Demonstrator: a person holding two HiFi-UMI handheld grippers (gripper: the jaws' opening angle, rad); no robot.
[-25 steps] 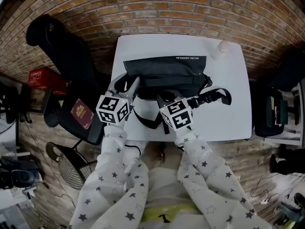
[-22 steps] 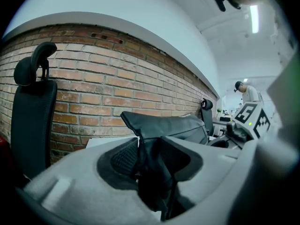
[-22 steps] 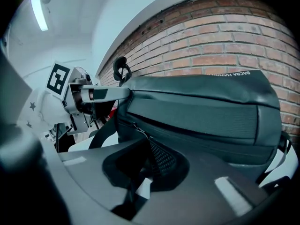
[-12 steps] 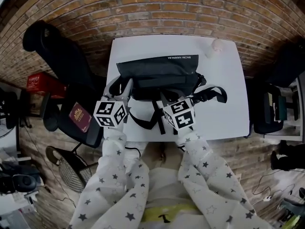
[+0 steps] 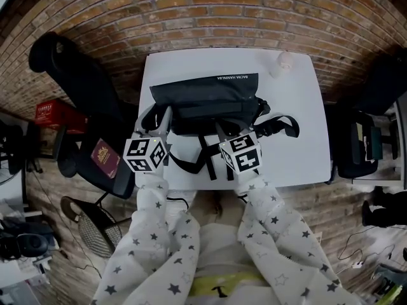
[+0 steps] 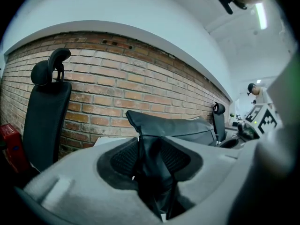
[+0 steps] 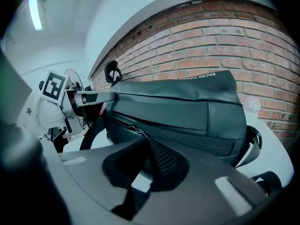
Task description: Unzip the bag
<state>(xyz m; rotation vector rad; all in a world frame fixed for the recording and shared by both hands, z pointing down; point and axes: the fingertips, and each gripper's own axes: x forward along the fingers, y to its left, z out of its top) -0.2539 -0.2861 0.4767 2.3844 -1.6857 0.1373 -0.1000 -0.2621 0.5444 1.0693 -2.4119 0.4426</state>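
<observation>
Black fabric bag (image 5: 203, 97) with white lettering along its top lies across the middle of the white rectangular desk (image 5: 299, 145), nearer the far edge, which meets a red brick wall (image 5: 210, 11). Its black webbing straps (image 5: 205, 157) trail toward the near edge, and one buckled strap end (image 5: 283, 124) curls out from the bag's right end.

The left gripper (image 5: 162, 116) is at the bag's left end. In the left gripper view its jaws are clamped on a bunched fold of the bag's (image 6: 178, 128) end, so the left gripper (image 6: 152, 158) has the fabric held firmly between its dark ribbed pads (image 6: 124, 158).

The right gripper (image 5: 219, 131) sits at the bag's near side, toward the middle. In the right gripper view its jaws stand nearly together, pinching the small zip pull (image 7: 135, 128) on the bag's (image 7: 187, 111) front; the right gripper (image 7: 144, 144) points slightly downward.

A small pale rounded object (image 5: 280, 61) stands near the far right corner. A black office chair (image 5: 76, 75) stands left of the desk.
</observation>
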